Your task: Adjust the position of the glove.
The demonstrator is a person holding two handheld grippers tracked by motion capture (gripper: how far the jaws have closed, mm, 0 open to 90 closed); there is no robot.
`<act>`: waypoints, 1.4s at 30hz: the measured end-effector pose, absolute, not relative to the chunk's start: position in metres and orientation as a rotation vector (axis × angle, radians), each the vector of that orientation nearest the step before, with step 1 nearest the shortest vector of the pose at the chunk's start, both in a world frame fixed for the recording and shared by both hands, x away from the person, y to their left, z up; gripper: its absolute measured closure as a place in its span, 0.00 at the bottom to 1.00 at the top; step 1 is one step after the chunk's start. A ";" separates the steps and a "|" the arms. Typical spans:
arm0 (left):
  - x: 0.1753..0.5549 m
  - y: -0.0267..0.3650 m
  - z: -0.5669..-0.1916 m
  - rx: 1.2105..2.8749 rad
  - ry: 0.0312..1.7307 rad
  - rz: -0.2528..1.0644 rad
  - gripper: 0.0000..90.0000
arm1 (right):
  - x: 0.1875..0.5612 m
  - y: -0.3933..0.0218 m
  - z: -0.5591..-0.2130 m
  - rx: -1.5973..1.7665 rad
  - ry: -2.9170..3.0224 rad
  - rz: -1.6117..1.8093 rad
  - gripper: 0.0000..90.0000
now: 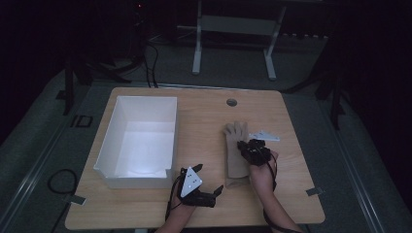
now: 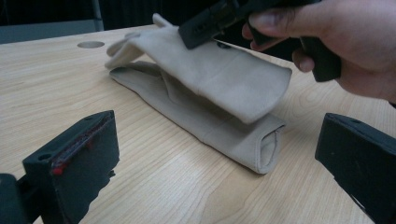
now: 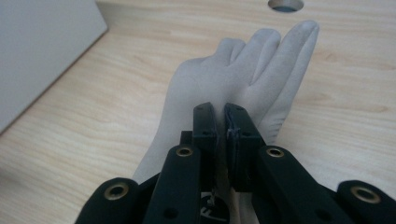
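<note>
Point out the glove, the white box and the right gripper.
glove [image 3: 215, 77]: right gripper view, on the palm.
white box [image 1: 111, 126]: high view, on the left wall.
right gripper [image 3: 221, 122]: right gripper view, between the jaw tips.

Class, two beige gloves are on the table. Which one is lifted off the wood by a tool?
The upper glove: the right tool pinches it, so its cuff hangs in the air. The lower glove lies flat on the table beneath it.

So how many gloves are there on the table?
2. One glove lies flat on the wood. The other glove lies on top of it, with its cuff raised and the right tongs shut on it.
</note>
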State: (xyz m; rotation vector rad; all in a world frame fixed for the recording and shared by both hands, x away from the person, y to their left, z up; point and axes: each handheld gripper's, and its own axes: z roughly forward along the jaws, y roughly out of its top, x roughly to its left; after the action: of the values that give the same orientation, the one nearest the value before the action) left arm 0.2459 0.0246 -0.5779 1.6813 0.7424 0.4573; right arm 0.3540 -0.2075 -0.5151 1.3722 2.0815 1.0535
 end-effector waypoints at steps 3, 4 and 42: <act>0.246 0.025 -0.578 1.681 0.743 0.457 0.00 | 0.354 -0.206 -0.522 1.374 2.093 1.041 0.93; 0.246 0.025 -0.578 1.681 0.743 0.457 0.00 | 0.353 -0.207 -0.524 1.380 2.096 1.039 0.93; 0.255 0.011 -0.575 1.864 0.415 0.154 0.07 | 0.353 -0.251 -0.510 1.001 2.263 1.281 0.19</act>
State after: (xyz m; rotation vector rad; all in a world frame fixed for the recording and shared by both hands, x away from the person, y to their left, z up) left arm 0.2546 0.0110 -0.5752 1.8636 0.4155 0.1540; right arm 0.3532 -0.2505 -0.5101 1.0008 2.2626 1.2809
